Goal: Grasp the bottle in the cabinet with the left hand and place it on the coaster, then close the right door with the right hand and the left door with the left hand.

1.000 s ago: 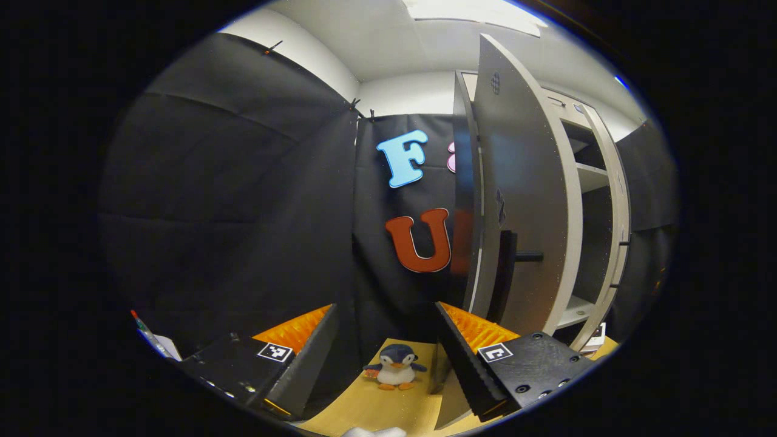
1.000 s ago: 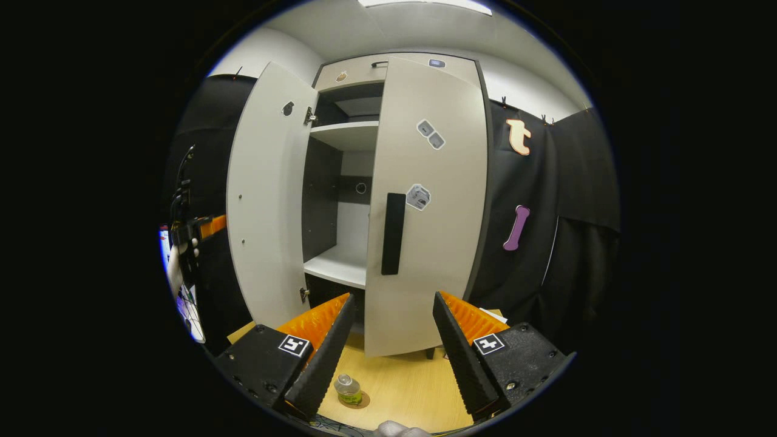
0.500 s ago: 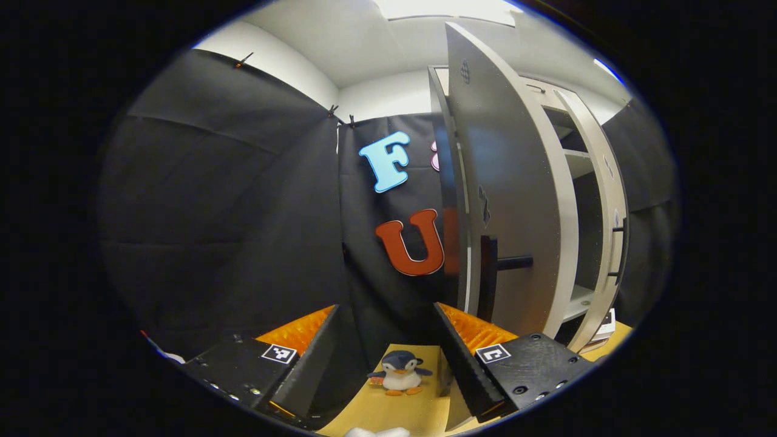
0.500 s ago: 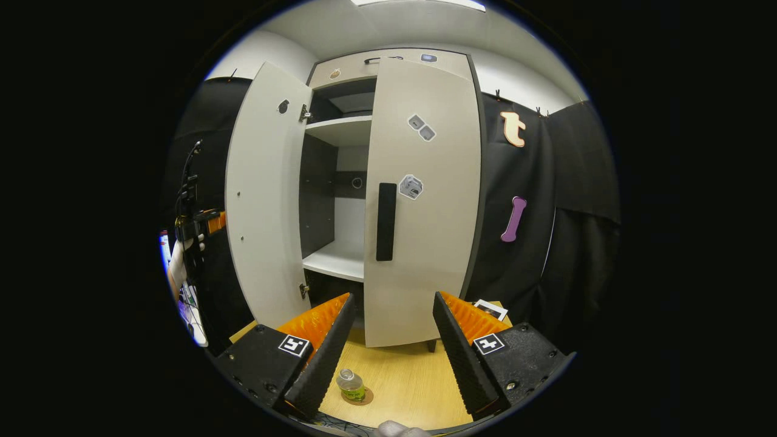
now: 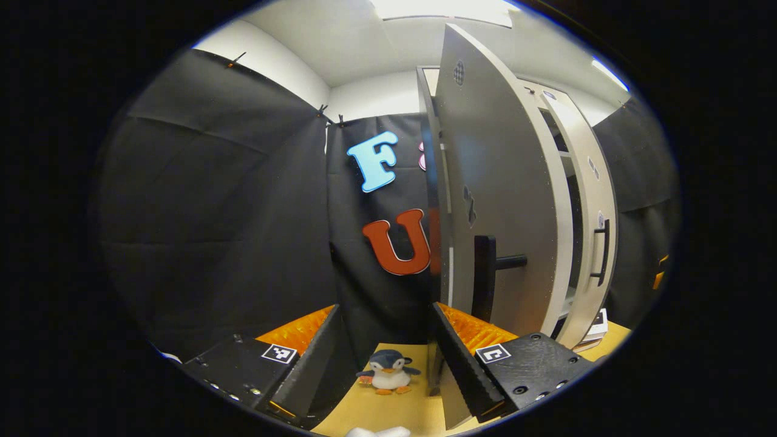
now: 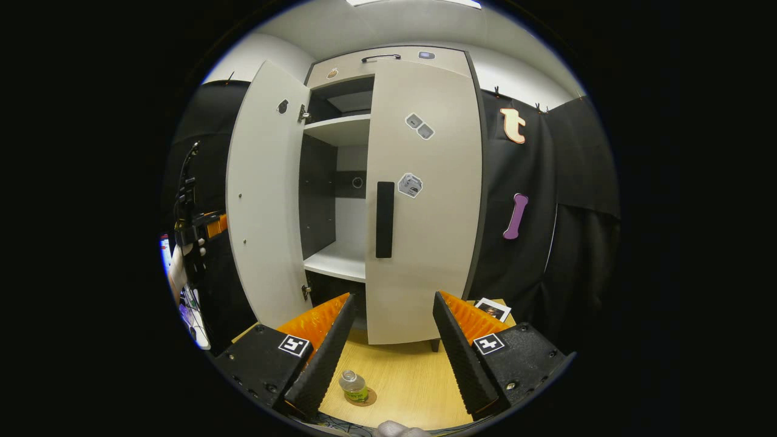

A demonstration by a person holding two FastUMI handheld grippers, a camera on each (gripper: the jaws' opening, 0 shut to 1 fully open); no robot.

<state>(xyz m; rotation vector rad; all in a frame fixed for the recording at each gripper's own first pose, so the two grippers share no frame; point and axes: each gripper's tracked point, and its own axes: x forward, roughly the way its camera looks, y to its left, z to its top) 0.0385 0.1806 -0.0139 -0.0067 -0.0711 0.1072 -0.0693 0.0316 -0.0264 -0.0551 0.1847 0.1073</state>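
In the right gripper view, we see the right gripper (image 6: 388,340) at the bottom centre of the frame, its two fingers spread wide with nothing between them; we judge it idle because its own step looks finished. Just above it stands the cabinet's right door (image 6: 422,200), which appears shut or all but shut, its dark handle (image 6: 385,220) at mid-frame. Below the left finger, at the lower centre, the bottle (image 6: 353,385) stands upright on the coaster (image 6: 367,397) on the wooden table (image 6: 407,382), so the placing step is done. The left door (image 6: 264,194) is swung open at the left of the frame, uncovering the bare shelves (image 6: 337,262), and beyond its outer edge, at the far left, the left gripper (image 6: 200,227) is held up in a hand, near the door but apart from it. In the left gripper view, that gripper (image 5: 385,346) also shows its fingers well apart and empty at the bottom of the frame, open presumably to push or hook the door; the left door (image 5: 504,200) rises just right of centre with its handle (image 5: 485,276) jutting out, and a toy penguin (image 5: 388,371) sits on the table between the fingers. Compared with one second ago, the right door has closed the last part of its swing and the opening seen beside it has narrowed, while the left door and its handle have drifted leftward in the left gripper view, which we take as that gripper lining up behind the door.
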